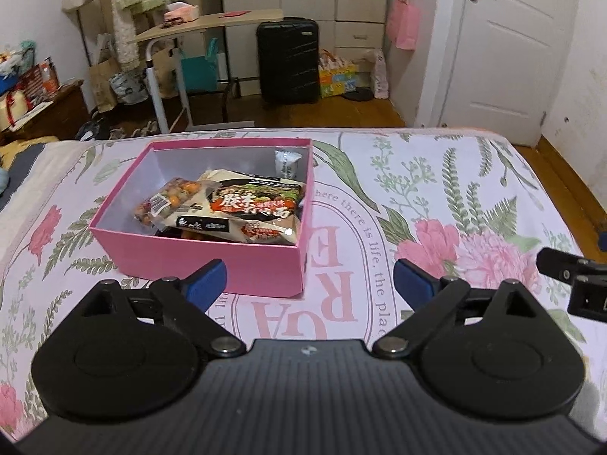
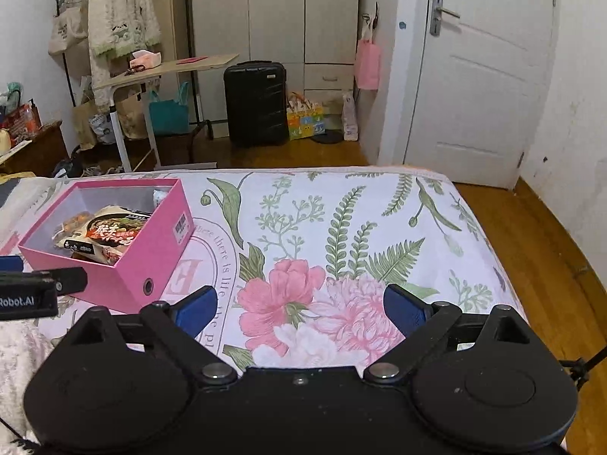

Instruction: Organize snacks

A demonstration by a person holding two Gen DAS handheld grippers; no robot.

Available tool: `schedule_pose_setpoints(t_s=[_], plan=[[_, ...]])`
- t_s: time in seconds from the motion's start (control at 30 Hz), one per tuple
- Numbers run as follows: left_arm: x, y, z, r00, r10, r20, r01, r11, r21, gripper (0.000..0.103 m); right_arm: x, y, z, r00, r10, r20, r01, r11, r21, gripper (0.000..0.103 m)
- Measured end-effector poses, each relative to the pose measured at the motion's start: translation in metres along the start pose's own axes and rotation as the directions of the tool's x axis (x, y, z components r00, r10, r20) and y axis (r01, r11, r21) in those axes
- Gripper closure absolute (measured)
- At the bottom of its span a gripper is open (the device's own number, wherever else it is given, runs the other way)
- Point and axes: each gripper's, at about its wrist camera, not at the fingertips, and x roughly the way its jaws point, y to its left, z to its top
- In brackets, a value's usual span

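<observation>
left gripper (image 1: 309, 284) jaws wide, empty, above bedsheet (image 1: 436, 189) | right gripper (image 2: 299, 313) same

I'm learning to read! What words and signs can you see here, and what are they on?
"here there is life, the pla": bed sheet, curved around big pink letters, cut off.
"Robot.AI": left gripper, on its side.
Large Chinese characters: noodle packet in the pink box; I can't read them surely.
Barcode sticker: box's right side, too small to read.
Small white packet: print too blurred.

A floral-sheeted bed (image 2: 379, 204) carries one pink box (image 1: 212, 265).
</observation>
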Motion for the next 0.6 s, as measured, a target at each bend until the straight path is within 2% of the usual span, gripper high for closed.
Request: schedule_pose_setpoints(t_s=[0.27, 0.43, 0.6], plan=[[-0.0061, -0.0078, -0.0017, 1.000, -0.014, 0.024, 0.013, 0.999, 0.043, 0.007, -0.0005, 0.0020, -0.0033, 1.000, -0.007, -0.002, 0.007, 1.000, -0.013, 0.007], [-0.0061, -0.0081, -0.0035, 0.999, -0.022, 0.026, 0.022, 0.999, 0.034, 0.007, -0.0006, 0.0015, -0.0034, 1.000, -0.002, 0.005, 0.002, 1.000, -0.018, 0.007], [-0.0033, -0.0074, -0.0044, 1.000, -0.002, 0.023, 0.001, 1.000, 0.027, 0.007, -0.0007, 0.0021, -0.0050, 1.000, 0.001, 0.014, -0.001, 1.000, -0.017, 0.006]])
